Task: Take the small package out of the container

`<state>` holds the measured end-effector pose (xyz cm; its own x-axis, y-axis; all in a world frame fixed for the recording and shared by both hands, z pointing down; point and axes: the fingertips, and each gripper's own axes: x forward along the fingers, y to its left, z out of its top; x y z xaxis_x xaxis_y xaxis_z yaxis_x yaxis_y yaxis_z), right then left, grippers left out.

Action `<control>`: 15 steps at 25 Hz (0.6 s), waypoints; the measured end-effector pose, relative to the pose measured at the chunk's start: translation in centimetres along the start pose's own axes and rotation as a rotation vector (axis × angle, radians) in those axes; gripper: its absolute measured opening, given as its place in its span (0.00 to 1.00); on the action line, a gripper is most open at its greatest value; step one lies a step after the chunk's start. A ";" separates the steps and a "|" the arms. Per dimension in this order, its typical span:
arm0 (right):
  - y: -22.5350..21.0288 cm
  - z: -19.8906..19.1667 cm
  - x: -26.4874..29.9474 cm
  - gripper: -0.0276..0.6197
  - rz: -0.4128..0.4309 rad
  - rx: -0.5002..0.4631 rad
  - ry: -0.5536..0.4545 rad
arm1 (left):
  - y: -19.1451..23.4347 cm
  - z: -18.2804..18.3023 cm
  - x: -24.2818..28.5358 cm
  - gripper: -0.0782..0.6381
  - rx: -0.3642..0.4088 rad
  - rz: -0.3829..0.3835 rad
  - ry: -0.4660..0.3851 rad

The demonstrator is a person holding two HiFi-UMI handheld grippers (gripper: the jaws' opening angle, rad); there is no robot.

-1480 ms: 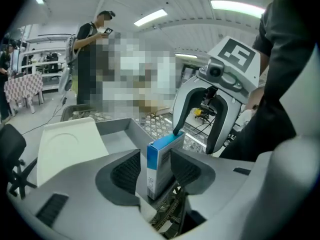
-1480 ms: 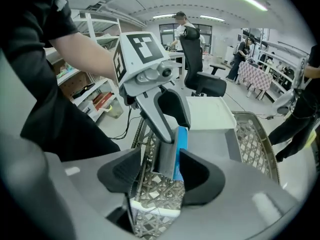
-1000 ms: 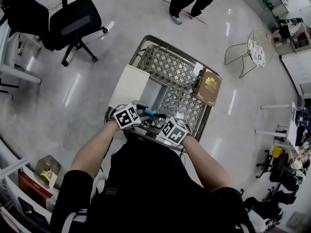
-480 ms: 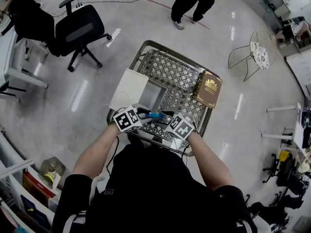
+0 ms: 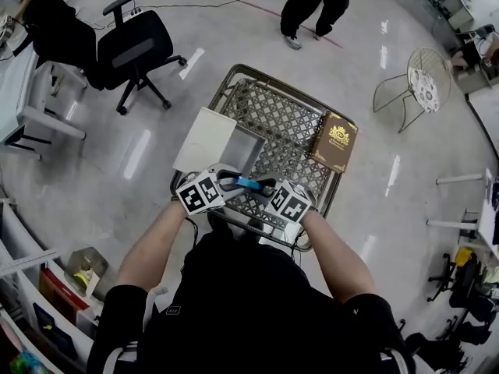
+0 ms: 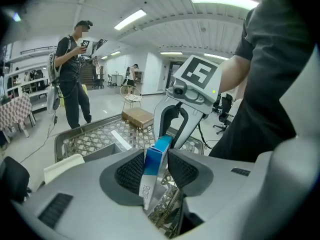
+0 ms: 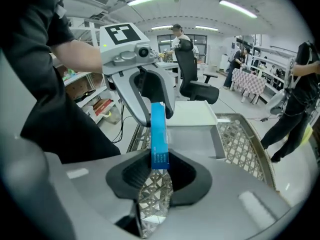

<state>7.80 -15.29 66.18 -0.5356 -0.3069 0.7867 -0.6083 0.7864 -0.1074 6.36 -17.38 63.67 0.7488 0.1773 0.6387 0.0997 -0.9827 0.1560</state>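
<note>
Right tool (image 7: 159, 171) has just been closing, now pinching the small package (image 7: 158, 134); left tool (image 6: 155, 170), just easing open, is pinching it loosely. Right's hold needs confirming before left is releasing.

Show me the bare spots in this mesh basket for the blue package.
Widest free patch: the mesh basket's bare lattice between the open white box and the brown book, running to the far rim. A narrower strip lies just nearer than the book. Crowded: the left side, filled by the box, and the near rim, where the blue package hangs.
</note>
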 end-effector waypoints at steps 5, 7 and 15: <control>0.6 1.1 -3.5 0.20 0.033 -0.103 -0.070 | -1.6 2.7 -0.5 0.32 0.067 -0.023 0.005; 1.2 1.4 -4.7 0.20 0.053 -0.147 -0.091 | -2.7 3.6 -0.4 0.33 0.111 -0.033 0.018; 0.3 3.1 -9.2 0.23 0.008 -0.162 -0.212 | -3.9 7.5 -1.0 0.24 0.132 0.003 -0.021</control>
<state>10.72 -13.90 56.98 -0.6611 -0.3926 0.6394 -0.5110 0.8596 -0.0006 10.12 -14.10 56.71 0.7628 0.1743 0.6227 0.1818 -0.9820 0.0522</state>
